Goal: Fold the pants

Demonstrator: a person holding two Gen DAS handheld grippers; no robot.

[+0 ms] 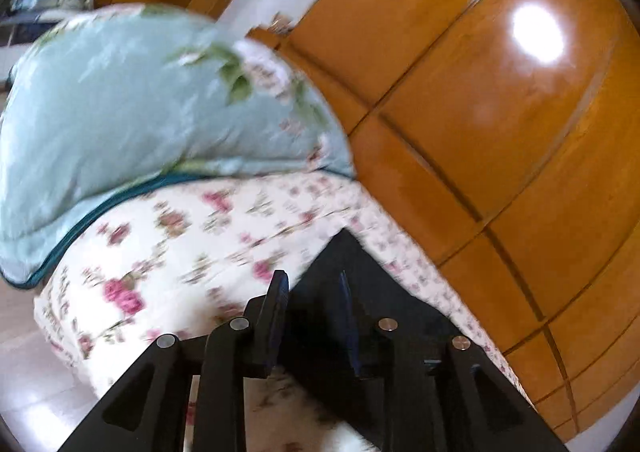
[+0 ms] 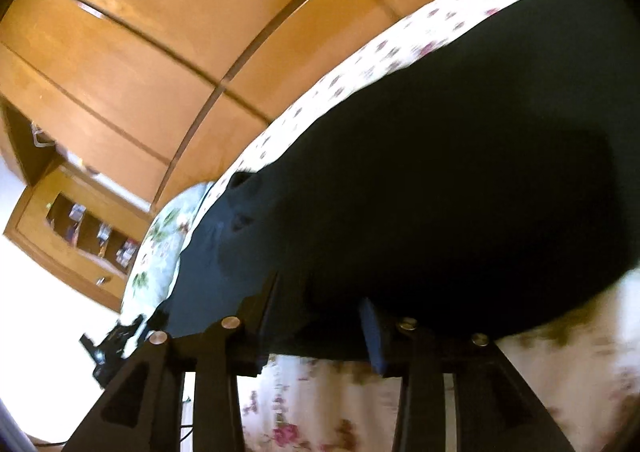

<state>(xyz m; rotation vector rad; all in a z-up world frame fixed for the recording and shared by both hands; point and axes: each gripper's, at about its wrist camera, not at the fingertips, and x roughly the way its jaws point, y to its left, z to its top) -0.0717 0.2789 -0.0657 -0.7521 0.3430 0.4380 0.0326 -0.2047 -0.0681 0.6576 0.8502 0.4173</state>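
Dark pants (image 2: 460,179) lay spread on a bed covered with a white sheet (image 1: 192,236) printed with pink roses, both views blurred by motion. In the right wrist view the garment filled most of the frame, its far edge running close beside the strip of sheet along the wooden wardrobe (image 2: 160,51). In the left wrist view only one pointed corner of the pants (image 1: 360,276) showed, lying flat on the sheet near the bed's edge by the wardrobe (image 1: 500,111).

The left gripper (image 1: 312,300) hung low over that corner with its jaws partly apart; the dark cloth lay between and under the fingers, and no pad appeared to press on it. The right gripper (image 2: 320,312) stood at the near edge of the pants, its jaws likewise partly apart, with the hem lying between the fingers but not pinched, so far as the blur allowed.

A pale blue pillow (image 1: 140,111) with a green leaf print and dark piping rested on the sheet to the left in the left wrist view, well apart from the pants corner. The same pillow (image 2: 160,252) showed at the far end of the garment in the right wrist view. A wooden cabinet (image 2: 80,228) with small items on its shelf stood beyond.
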